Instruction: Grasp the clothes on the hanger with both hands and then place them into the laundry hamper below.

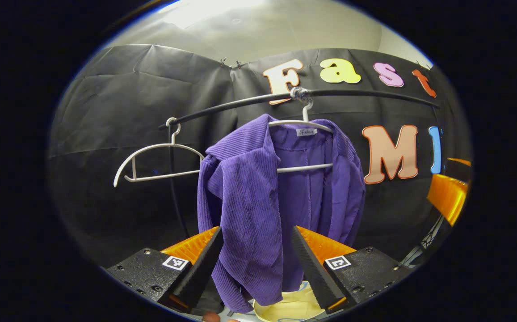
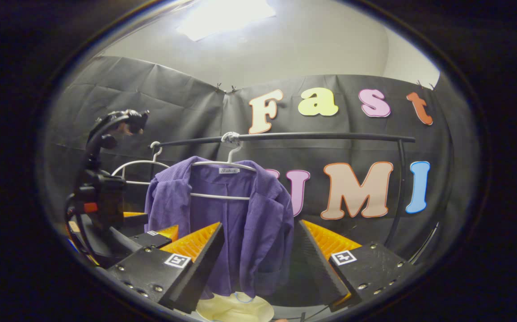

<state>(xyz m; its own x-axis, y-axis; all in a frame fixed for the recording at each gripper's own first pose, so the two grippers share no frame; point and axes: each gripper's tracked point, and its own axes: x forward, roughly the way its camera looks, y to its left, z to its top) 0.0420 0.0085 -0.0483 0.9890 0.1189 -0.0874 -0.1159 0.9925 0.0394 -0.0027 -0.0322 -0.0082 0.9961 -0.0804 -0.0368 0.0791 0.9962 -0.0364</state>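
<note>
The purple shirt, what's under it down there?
Under the purple shirt sits a pale yellow hamper; its rim peeks out below the hem. Its inside cannot be seen. Both grippers, left gripper and right gripper, are open around the shirt's lower part.

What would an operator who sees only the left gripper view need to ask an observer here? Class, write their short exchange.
Operator: Where is the right gripper?
Observer: The right gripper is open and points at the lower front of the purple jacket. I can't tell whether it touches the cloth.
Operator: How is the rail held up on the right side?
Observer: The rail bends down at its right end into a post.
</note>
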